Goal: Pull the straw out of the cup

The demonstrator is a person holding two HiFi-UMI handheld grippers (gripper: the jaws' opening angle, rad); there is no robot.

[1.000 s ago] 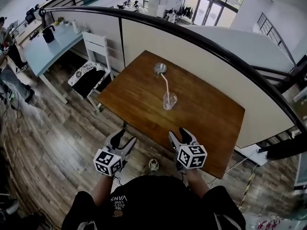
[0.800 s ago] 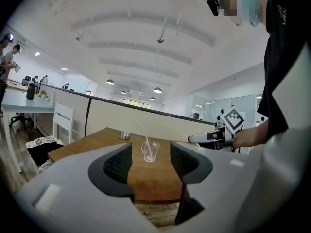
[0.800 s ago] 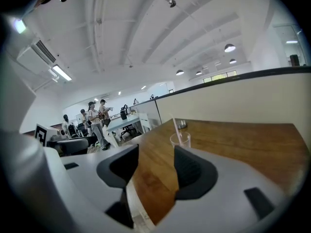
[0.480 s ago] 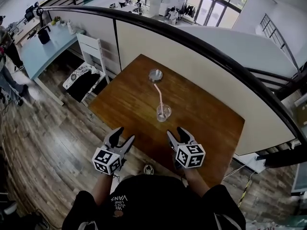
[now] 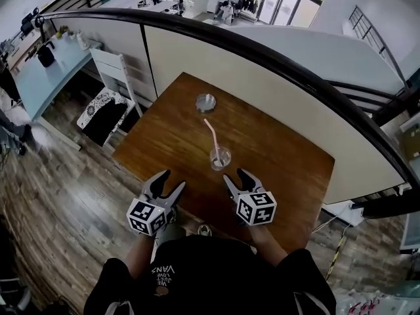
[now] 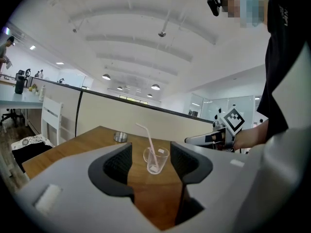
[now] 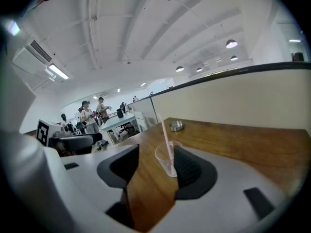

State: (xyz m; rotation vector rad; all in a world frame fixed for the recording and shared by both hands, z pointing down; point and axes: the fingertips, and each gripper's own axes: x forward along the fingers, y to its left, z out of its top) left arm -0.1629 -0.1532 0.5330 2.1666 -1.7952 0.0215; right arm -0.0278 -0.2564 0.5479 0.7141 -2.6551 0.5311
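A brown wooden table (image 5: 282,156) stretches ahead of both sets of fingers, backed on its far side by a cream partition (image 5: 275,77) capped with a dark rail. A white chair (image 5: 117,67) stands well off to the left of the left fingers, beyond the table's corner. At the near edge of the table a person in a black shirt holds out two grippers side by side. The left gripper (image 5: 172,180) has its jaws spread wide with nothing between them, and the right gripper (image 5: 235,175) is likewise agape and empty. A clear cup (image 5: 220,157) stands upright on the table just beyond the right gripper's fingertips and slightly to their left, nearer to them than to the left gripper's fingers, and touches neither pair. In each gripper view the cup appears framed in the gap between the jaws, out in front of them. A small round metal dish (image 5: 205,102) sits farther out on the table, well past the cup from the fingers. The pink straw (image 5: 210,133) is in the cup, its lower end at the bottom and its upper end leaning away from the fingers toward the dish.
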